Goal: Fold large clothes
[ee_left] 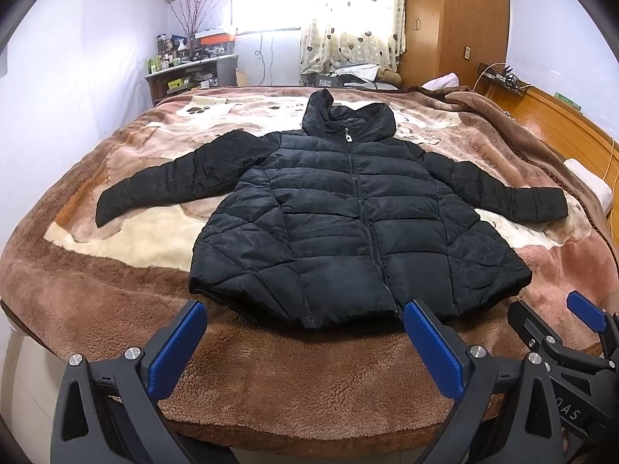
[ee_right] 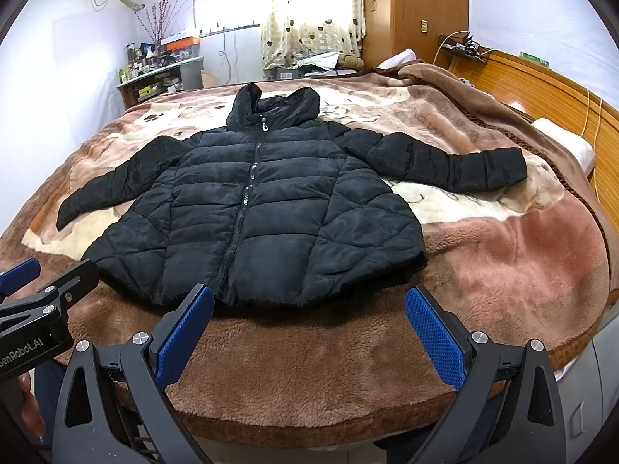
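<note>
1. Jacket (ee_left: 348, 216) back face hidden; lies flat on blanket (ee_left: 271, 379), zipped front up.
2. Long axis runs hem-to-hood; hood (ee_left: 348, 116) points away, hem nearest grippers, sleeves spread sideways.
3. Left gripper (ee_left: 305, 344) wide open, empty.
4. Right gripper (ee_right: 309, 332) wide open, empty.

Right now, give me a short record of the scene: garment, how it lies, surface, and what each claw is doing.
garment: black hooded puffer jacket
state: flat, front up, zipped, both sleeves spread, unfolded
surface: brown plush blanket on a bed
left claw: open, empty, short of the jacket's hem
right claw: open, empty, short of the hem
folding: not begun
</note>
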### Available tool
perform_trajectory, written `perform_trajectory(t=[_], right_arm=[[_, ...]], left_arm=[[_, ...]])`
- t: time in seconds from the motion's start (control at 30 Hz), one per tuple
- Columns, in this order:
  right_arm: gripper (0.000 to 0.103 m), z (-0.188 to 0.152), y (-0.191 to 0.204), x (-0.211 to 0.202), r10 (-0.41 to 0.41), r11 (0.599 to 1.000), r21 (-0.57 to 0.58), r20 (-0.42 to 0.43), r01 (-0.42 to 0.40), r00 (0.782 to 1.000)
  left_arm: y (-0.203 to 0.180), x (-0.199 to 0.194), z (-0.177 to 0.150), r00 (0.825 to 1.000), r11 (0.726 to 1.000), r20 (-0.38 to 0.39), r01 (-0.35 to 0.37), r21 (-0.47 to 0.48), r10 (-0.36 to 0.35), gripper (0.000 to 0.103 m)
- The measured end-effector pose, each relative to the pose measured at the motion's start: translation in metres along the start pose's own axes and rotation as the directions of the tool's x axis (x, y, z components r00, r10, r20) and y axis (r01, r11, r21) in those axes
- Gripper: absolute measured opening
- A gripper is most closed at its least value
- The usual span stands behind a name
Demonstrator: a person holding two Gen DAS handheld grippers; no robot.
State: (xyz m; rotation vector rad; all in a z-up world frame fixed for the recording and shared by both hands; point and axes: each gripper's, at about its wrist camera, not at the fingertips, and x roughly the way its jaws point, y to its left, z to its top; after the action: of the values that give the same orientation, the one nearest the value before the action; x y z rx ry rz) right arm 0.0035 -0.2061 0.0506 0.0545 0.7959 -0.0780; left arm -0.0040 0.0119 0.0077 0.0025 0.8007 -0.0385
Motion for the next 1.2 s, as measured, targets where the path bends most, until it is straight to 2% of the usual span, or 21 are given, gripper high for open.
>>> perform_trajectory(t=[0.67, 0.83, 1.03, 1.2], right_arm=[[0.099, -0.001, -0.001, 0.007, -0.003, 1.000, 0.003, -0.012, 0.003, 1.000], [0.099, 0.005, -0.001, 0.014, -0.005, 1.000, -0.005, -0.025, 0.005, 1.000], [0.099, 0.022, 0.006, 0.025, 0.006, 1.000, -0.018, -0.019, -0.006, 1.000], [0.099, 0.043, 0.015, 0.038, 0.059, 0.998, -0.032, 0.026, -0.058, 0.998]], left_arm=[[0.002, 0.014, 0.001, 1.000, 1.000, -0.019, 0.006, -0.002, -0.006, 0.103], [0.007, 0.021, 0.010, 1.000, 1.000, -0.027, 0.002, -0.012, -0.003, 0.103], [0.020, 0.035, 0.025, 0.999, 1.000, -0.033, 0.011, -0.024, -0.012, 0.103], [0.057, 0.054, 0.047, 0.998, 0.994, -0.027, 0.055, -0.090, -0.058, 0.103]])
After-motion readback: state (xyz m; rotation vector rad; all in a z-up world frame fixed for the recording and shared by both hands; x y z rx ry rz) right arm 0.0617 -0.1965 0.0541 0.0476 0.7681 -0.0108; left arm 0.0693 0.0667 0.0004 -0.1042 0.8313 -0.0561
